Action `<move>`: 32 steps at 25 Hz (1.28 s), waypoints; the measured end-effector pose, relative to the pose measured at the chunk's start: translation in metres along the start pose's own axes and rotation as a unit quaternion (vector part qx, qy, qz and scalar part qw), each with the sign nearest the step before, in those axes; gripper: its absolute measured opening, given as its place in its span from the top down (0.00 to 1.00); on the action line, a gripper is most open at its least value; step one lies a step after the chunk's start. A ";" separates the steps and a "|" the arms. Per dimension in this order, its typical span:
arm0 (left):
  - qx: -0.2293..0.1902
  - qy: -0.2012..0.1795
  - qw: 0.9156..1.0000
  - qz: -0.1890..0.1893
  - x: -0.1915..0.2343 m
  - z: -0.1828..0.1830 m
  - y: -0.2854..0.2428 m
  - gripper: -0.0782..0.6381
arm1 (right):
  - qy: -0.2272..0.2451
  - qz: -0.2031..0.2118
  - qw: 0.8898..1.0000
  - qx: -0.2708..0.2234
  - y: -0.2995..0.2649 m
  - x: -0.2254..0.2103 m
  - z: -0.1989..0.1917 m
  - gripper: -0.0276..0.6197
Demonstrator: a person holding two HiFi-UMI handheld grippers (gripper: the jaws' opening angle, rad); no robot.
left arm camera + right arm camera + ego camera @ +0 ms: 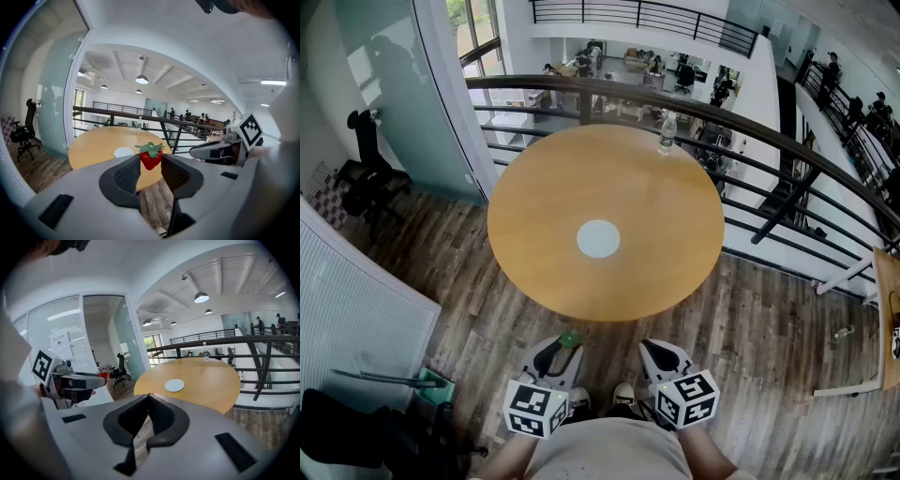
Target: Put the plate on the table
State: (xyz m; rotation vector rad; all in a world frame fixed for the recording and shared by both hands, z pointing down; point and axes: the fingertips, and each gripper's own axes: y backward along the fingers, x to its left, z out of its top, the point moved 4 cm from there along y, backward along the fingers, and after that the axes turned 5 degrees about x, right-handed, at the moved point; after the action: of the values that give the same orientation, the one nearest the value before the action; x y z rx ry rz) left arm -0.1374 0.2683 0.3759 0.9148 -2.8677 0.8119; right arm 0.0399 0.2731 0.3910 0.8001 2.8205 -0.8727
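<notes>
The plate [598,238] already lies at the middle of the table [675,202], so the left gripper [562,347], clamped on a strawberry [151,159], would probably do best to carry it forward level and let go only once it rests there (the right gripper [148,398] is pinched together, empty).

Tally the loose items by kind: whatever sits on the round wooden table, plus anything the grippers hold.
Small white round plate: 1
Clear plastic bottle: 1
Red strawberry with green leaves, clamped in the left gripper: 1
Total: 3
</notes>
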 end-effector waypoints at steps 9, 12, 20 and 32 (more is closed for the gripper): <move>0.006 -0.002 1.000 0.000 -0.010 0.002 0.002 0.68 | 0.001 0.009 1.000 -0.001 0.006 0.001 0.001 0.92; 0.006 -0.002 1.000 0.004 -0.013 0.003 0.002 0.68 | 0.002 0.012 1.000 0.000 0.008 -0.002 0.001 0.92; 0.002 0.004 1.000 0.024 -0.032 0.008 -0.016 0.68 | 0.006 0.014 1.000 -0.012 0.022 -0.035 0.002 0.92; -0.002 0.021 0.999 0.050 -0.063 0.016 -0.032 0.68 | 0.011 0.031 0.999 0.000 0.042 -0.083 -0.002 0.92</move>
State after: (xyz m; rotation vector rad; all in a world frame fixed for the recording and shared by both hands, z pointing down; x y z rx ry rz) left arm -0.0654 0.2722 0.3656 0.7484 -2.8983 0.8224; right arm 0.1331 0.2657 0.3899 0.8962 2.7978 -0.8601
